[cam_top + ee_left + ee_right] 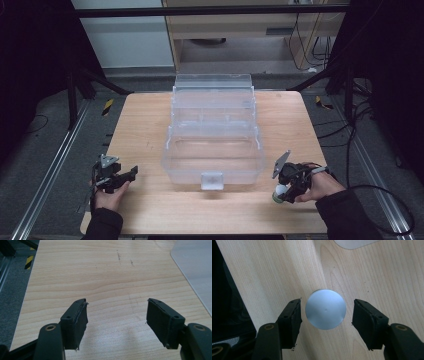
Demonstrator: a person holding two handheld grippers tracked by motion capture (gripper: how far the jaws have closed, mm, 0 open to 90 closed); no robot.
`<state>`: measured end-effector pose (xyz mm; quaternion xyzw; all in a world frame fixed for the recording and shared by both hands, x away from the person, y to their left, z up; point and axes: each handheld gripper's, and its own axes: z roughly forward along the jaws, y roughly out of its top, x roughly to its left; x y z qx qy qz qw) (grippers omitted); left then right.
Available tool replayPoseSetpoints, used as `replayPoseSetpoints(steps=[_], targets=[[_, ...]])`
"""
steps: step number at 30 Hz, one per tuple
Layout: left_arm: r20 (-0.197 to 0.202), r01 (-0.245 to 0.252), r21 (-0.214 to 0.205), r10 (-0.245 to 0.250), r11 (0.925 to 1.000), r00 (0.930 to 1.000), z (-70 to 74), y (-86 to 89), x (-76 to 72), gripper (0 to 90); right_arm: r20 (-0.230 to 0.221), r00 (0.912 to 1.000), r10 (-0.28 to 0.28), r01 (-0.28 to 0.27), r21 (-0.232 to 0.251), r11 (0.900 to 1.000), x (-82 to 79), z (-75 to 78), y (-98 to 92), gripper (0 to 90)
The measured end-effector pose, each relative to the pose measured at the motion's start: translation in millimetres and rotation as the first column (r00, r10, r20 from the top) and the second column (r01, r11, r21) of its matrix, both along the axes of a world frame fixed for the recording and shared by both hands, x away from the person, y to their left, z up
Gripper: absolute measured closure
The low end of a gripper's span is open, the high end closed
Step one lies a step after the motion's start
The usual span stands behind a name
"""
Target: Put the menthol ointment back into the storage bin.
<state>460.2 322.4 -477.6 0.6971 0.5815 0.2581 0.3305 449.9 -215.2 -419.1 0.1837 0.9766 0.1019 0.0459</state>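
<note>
L gripper (131, 173) sat at approx 8 o'clock on the table (150, 120), jaws spread wide w/ nothing between them, just bare wood below in the left gripper view. Centre of table: a clear plastic box (212, 135), lid tipped back at 12 o'clock, stepped trays open, latch tab facing 6 o'clock. R gripper (325, 315) was at approx 4 o'clock, pointed down, jaws open wider than the round white cap (325, 309) right under it. In the right gripper view the cap sat between the jaws w/ a gap each side, so nothing was held. Key relation: the cap lay straight along the R gripper's own axis, seen end-on, so its long axis probably ran vertical; R hand (320, 185) was far nearer than L. A straight drop and squeeze looked like the move. Hard to tell: what body was under the cap (the high view showed only a small pale and green shape), and whether the jaws were level w/ the cap or above it.
</note>
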Motion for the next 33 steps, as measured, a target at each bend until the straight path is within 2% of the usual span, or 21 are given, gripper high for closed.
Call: replayPoseSetpoints(steps=[19,28,33], targets=[[-0.001,0.003,0.002,-0.003,1.0000,1.0000,-0.3,-0.1,0.3,32.8,-0.041,0.9992,0.000,-0.001,-0.038,0.9993,7.0,-17.2,4.6,45.5],[-0.003,0.004,0.003,-0.004,1.0000,1.0000,-0.3,-0.3,0.4,32.8,-0.056,0.9984,-0.006,0.004,-0.034,0.9994,8.3,-18.5,6.3,49.9],[-0.002,0.003,0.002,-0.003,1.0000,1.0000,-0.3,-0.1,0.4,32.8,-0.055,0.9984,-0.012,0.009,-0.053,0.9986,9.4,-17.0,6.7,50.2]])
